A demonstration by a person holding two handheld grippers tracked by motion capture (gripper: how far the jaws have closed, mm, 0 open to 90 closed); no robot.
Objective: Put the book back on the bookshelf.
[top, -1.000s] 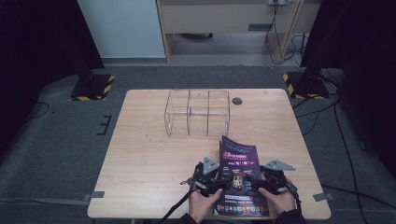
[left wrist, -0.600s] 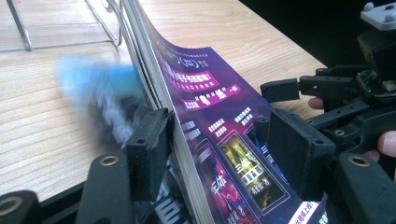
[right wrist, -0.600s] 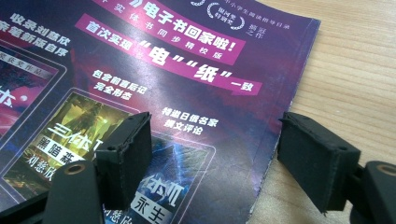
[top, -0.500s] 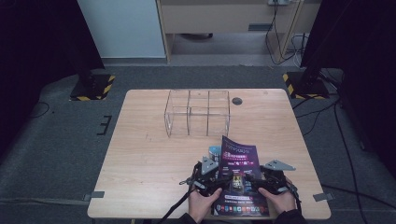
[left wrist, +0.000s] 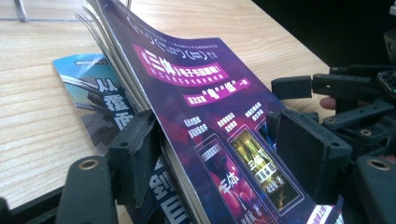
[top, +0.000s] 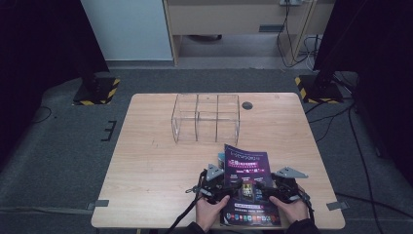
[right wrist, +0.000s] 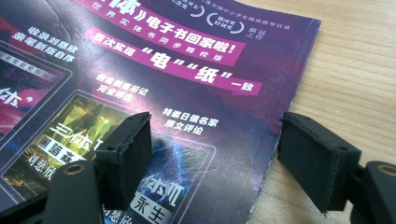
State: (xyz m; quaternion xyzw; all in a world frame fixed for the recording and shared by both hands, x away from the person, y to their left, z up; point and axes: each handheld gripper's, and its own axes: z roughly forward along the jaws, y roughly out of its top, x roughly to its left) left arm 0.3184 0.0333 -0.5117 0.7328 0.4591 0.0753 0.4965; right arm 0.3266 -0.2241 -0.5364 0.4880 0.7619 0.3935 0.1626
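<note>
A: High view. Where is the work?

B: Near edge of the wooden table (top: 156, 165). A purple magazine (top: 246, 165) lies between the left gripper (top: 225, 184) and the right gripper (top: 272, 185), each held in one hand. A second magazine with a blue cover (top: 220, 157) peeks out under its left edge. A clear divided box (top: 206, 117) stands well apart, toward the far side.

A: Left gripper view. Jaw state?

B: Spread; they have just been opening. The purple magazine (left wrist: 205, 107) rises at a tilt between the jaws. One jaw sits beside the page edges, above the blue cover (left wrist: 100, 107); the other stands off the cover face. Neither pad presses.

A: Risk here?

B: Judgement only: with no pinch, the lifted edge can drop back flat. Closing now may catch a few loose pages rather than the whole stack, and the cover could crease or tear.

A: Right gripper view?

B: Jaws spread. One jaw hovers over the cover of the purple magazine (right wrist: 154, 79); the other is out past its edge, over bare table (right wrist: 355, 70). The edge lies between them, ungripped.

A: Risk?

B: A jaw pushing the edge would slide the magazine sideways.
</note>
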